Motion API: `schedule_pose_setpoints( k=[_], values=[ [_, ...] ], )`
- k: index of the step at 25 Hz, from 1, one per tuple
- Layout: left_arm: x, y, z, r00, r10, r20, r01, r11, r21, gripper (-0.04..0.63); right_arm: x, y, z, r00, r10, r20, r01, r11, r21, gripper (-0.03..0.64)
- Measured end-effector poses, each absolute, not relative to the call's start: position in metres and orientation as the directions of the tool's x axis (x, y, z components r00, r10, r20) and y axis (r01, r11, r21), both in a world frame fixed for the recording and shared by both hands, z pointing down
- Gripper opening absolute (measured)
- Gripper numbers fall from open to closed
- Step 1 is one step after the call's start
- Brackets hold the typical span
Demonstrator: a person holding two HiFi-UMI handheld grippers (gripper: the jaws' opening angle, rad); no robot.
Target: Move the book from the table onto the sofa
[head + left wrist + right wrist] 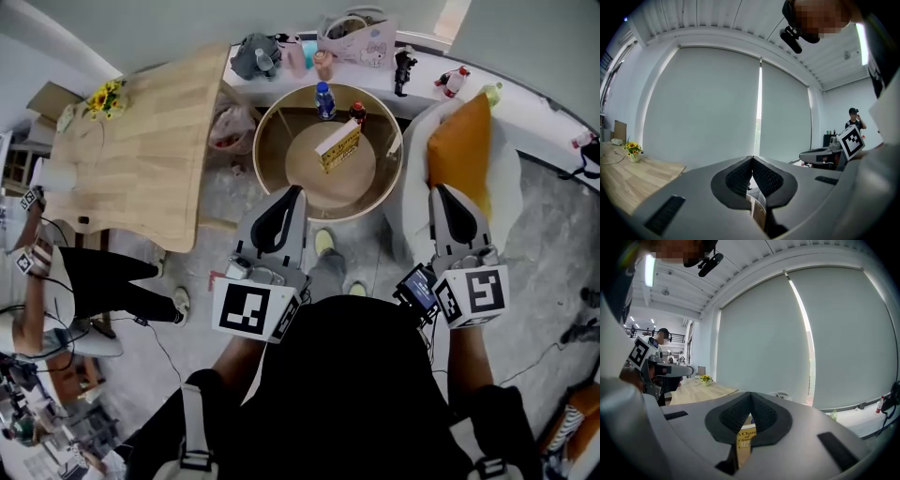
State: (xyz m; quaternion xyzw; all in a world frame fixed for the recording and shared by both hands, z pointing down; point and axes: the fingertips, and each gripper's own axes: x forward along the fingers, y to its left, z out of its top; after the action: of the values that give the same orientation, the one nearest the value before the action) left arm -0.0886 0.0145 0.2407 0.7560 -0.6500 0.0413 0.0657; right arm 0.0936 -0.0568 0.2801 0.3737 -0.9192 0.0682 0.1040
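Observation:
The book (338,145) stands upright, yellow with a pale top edge, in the middle of the round wooden table (272,178). Both grippers hover short of the table's near rim, apart from the book. My left gripper (295,190) is shut and empty; in the left gripper view its pads (740,177) meet at the tip. My right gripper (439,189) is also shut and empty, over the white sofa (509,173) with its orange cushion (460,155). In the right gripper view the book (746,437) shows below the closed right gripper (751,393).
A blue bottle (324,98) and a small dark bottle (357,112) stand on the round table behind the book. A long wooden table (141,159) with flowers (105,97) is at the left. A seated person (56,291) is at the far left. Toys and bags line the back ledge (412,58).

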Motion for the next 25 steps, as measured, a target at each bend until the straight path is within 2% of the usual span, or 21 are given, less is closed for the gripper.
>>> schedule_pose_setpoints(
  k=[11, 20, 25],
  values=[
    [-0.126, -0.024, 0.242, 0.159, -0.977, 0.142, -0.987, -0.153, 0.050, 0.012, 0.062, -0.090, 0.287, -0.676, -0.673, 0.301, -0.715, 0.697, -0.047, 0.012],
    [-0.153, -0.045, 0.244, 0.171, -0.975, 0.139, -0.984, -0.163, 0.065, 0.014, 0.035, -0.113, 0.276, -0.678, -0.695, 0.239, -0.720, 0.694, -0.024, 0.012],
    [-0.174, -0.055, 0.250, 0.180, -0.973, 0.141, -0.982, -0.171, 0.075, 0.014, 0.016, -0.122, 0.278, -0.659, -0.701, 0.271, -0.730, 0.683, -0.010, 0.012]
  ],
)
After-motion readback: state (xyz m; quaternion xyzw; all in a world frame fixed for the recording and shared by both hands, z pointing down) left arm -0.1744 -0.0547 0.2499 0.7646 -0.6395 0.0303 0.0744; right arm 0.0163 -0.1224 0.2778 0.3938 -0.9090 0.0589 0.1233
